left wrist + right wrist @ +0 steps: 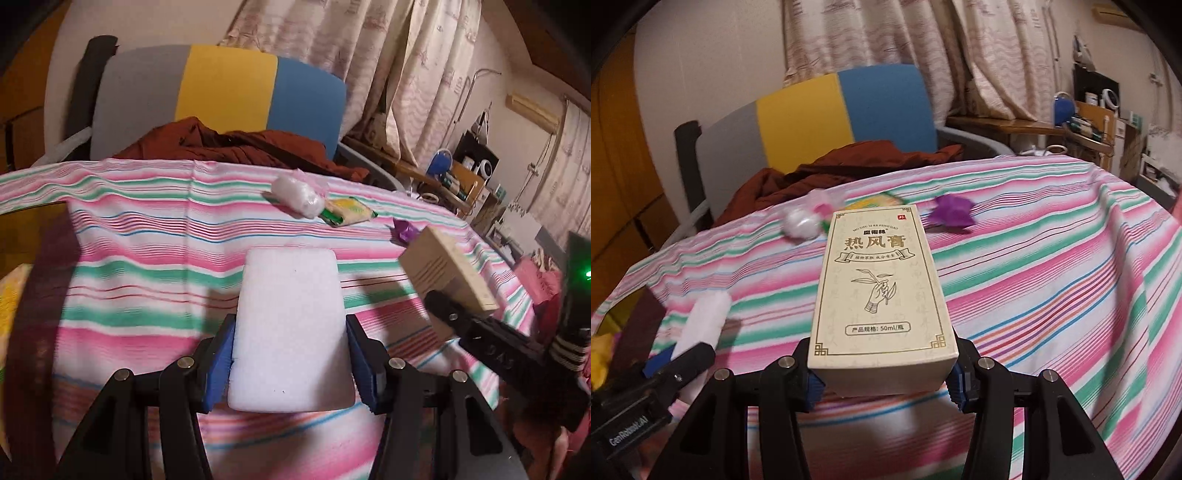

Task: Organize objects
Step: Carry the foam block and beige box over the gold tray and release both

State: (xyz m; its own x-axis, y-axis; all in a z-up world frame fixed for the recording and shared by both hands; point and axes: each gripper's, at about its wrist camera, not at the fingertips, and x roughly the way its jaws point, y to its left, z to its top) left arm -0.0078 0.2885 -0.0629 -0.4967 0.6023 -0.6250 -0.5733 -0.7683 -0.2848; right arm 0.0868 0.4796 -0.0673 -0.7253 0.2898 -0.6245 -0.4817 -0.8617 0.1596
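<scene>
My left gripper point(290, 362) is shut on a white sponge block point(291, 325) and holds it above the striped cloth point(147, 240). My right gripper point(884, 373) is shut on a cream box point(882, 291) with gold print, held above the cloth. In the left wrist view the box point(443, 273) and right gripper show at the right. In the right wrist view the sponge point(705, 321) and left gripper show at the lower left. A white cotton bag point(297, 195), a yellow-green packet point(351, 210) and a purple wrapper point(404, 230) lie near the cloth's far edge.
A chair with grey, yellow and blue back point(221, 88) stands behind the table with a brown garment point(229, 144) on it. Curtains point(369, 55) hang behind. A cluttered desk point(461, 177) stands at the right. Something yellow point(598, 354) shows at the far left.
</scene>
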